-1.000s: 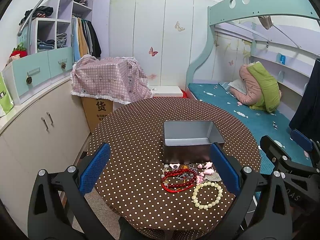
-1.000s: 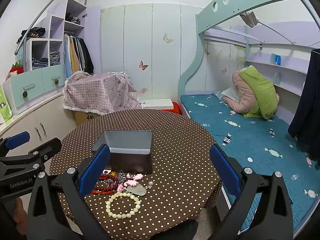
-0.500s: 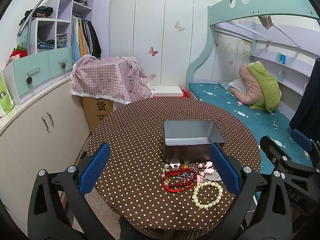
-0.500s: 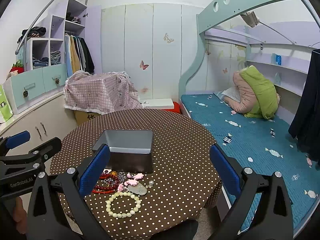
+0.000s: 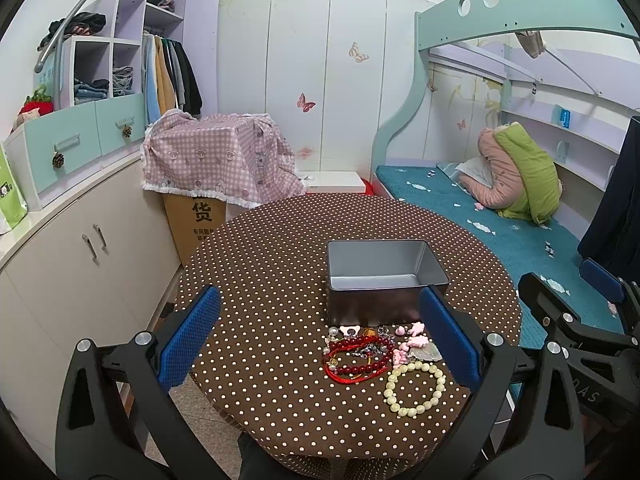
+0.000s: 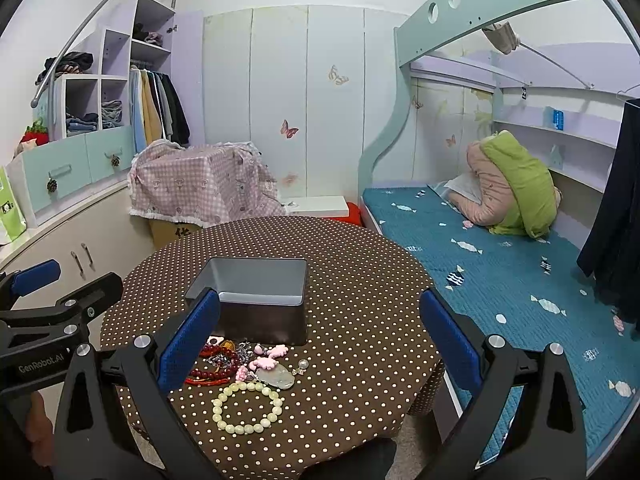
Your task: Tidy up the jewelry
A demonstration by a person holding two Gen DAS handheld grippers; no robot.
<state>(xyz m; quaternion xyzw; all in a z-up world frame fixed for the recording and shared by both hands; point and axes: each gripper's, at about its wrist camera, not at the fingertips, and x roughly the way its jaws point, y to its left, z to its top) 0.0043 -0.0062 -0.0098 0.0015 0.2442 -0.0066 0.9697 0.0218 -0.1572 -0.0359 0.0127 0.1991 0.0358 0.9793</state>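
1. Your jewelry pile is sitting on the near part of the round polka-dot table, right in front of the tin.
2. In that pile you're looking at a red bead bracelet, some pink charms and a pale flat pendant, all tangled and touching.
3. A cream bead bracelet is lying nearest to you, just touching the pile's edge.
4. The open silver tin is sitting right behind it, with nothing showing inside.
5. Your left gripper is hovering over the near table edge, jaws spread wide, holding nothing.
6. Your right gripper is doing the same thing, wide open and empty, with the pile near its left pad.
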